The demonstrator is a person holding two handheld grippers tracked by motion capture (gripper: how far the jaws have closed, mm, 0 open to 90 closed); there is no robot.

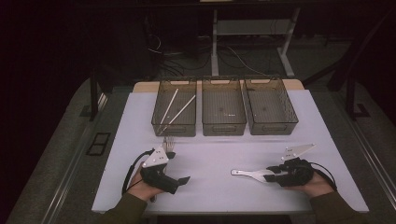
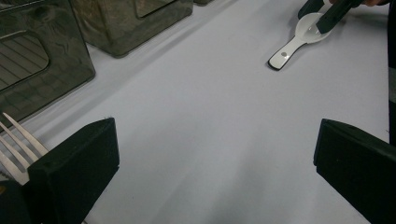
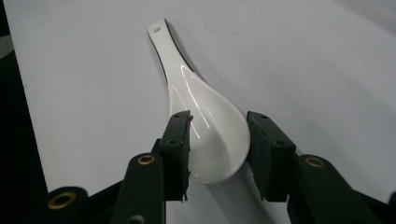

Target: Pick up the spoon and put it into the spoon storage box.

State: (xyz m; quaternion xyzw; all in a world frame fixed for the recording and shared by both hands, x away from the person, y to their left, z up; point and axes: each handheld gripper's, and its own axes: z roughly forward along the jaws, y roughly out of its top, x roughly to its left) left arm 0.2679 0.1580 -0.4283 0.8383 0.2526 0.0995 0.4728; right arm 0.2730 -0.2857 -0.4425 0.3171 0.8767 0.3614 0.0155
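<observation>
Holding the right gripper (image 3: 218,126) low over the desk (image 1: 210,196), with one black jaw on each side of the bowl of the white ceramic soup spoon (image 3: 187,79). Seeming to press both pads on the rim of the bowl, so clamping it at the widest part, probably for having a firm hold on a smooth, rounded piece. Leaving the handle free and pointing away from the gripper, toward the middle of the desk, with the spoon lying flat on the white surface and not yet lifted.

Keeping the left gripper (image 1: 179,167) resting at the near left side of the desk, jaws standing wide apart and holding nothing. Waiting there just beside a white fork (image 2: 14,144), with the tines lying close behind one jaw, most likely for taking it as the following piece.

Working in front of three wire mesh bins in a row at the far side of the desk. Already keeping two white chopsticks (image 1: 175,109) crosswise in the left bin (image 1: 173,133), while leaving the middle bin (image 1: 224,131) and the right bin (image 1: 273,130) without cutlery. Judging from this, sorting the cutlery by kind, one kind for each bin. Needing next, probably, a straight lift of the spoon before carrying it forward, and taking care against slipping of the glossy bowl between the pads.
</observation>
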